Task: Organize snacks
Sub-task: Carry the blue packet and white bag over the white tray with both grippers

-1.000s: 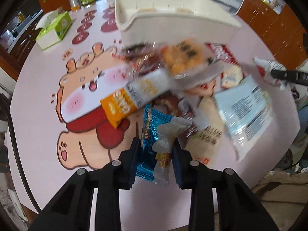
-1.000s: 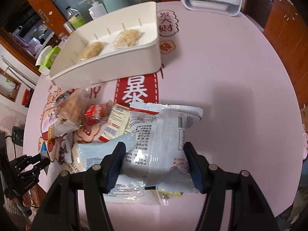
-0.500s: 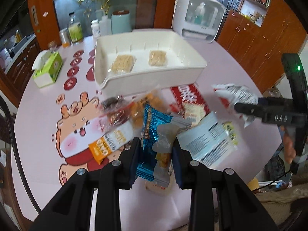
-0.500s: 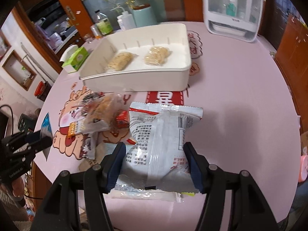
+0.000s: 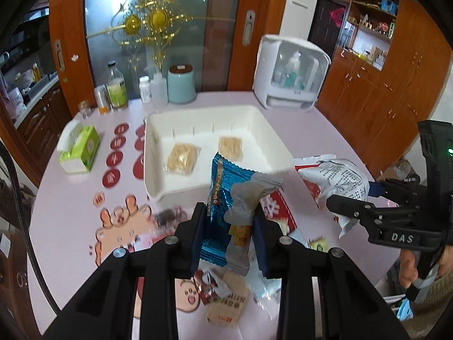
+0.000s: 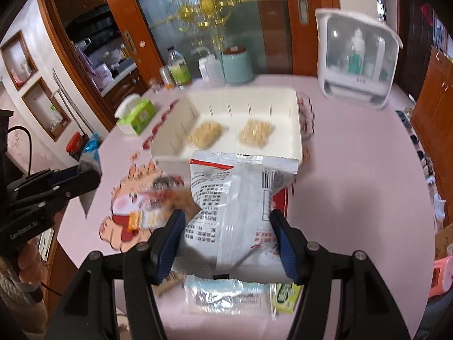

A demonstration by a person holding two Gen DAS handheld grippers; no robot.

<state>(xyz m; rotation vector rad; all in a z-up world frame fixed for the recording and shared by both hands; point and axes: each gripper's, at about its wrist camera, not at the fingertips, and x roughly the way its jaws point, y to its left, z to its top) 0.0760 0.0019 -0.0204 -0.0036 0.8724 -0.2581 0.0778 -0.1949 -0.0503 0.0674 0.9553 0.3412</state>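
Claws (image 5: 229, 240) (image 6: 226, 243) grip snacks — blue packet (image 5: 226, 195), white bag (image 6: 235, 212).

Your two wrist views look steeply down along their tongs. Both share the white bin (image 5: 215, 153) (image 6: 243, 119) ahead.

Blue-and-grey snack packet (image 5: 226, 212), white bin (image 5: 181, 189) — pink table (image 5: 70, 198) with cartoon print.

- We see a glossy blue foil snack packet (image 5: 226, 195).
- We see a shiny, crinkled white plastic snack bag (image 6: 235, 215).
- We see a smooth white plastic bin (image 5: 181, 187).
- We see a smooth pink table (image 6: 354, 175).
- We see glossy wooden cabinets (image 5: 396, 85).
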